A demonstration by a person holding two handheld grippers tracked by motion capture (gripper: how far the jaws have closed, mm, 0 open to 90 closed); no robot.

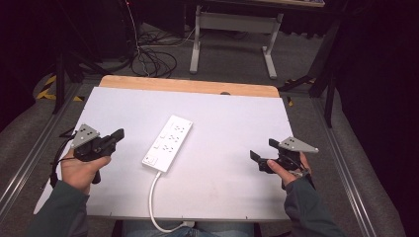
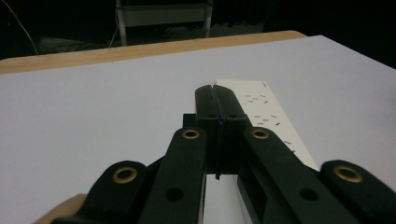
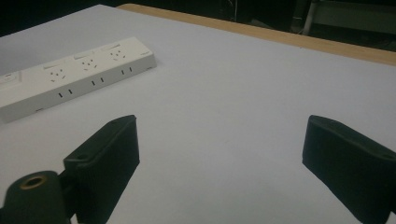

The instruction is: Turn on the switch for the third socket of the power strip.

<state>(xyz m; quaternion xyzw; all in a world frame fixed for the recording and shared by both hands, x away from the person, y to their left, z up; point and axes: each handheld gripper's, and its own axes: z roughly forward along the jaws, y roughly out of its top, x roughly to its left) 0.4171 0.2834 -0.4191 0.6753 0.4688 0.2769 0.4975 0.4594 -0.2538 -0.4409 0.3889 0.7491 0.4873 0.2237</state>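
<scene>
A white power strip (image 1: 168, 142) lies at an angle in the middle of the white table top (image 1: 222, 123), its white cable (image 1: 154, 200) running off the near edge. My left gripper (image 1: 118, 134) hovers to the left of the strip, shut with nothing between its jaws; in the left gripper view the closed tips (image 2: 216, 91) point toward the strip (image 2: 268, 116). On the right side of the table my right gripper (image 1: 263, 155) is open and empty; its view has the jaws wide apart (image 3: 224, 140) over bare table, with the strip (image 3: 70, 77) farther off at the upper left.
A wooden strip (image 1: 188, 85) borders the table's far edge. Beyond it stand a white desk frame (image 1: 232, 29) and loose cables (image 1: 153, 59) on the grey floor. Metal rails (image 1: 346, 168) run along both sides of the table.
</scene>
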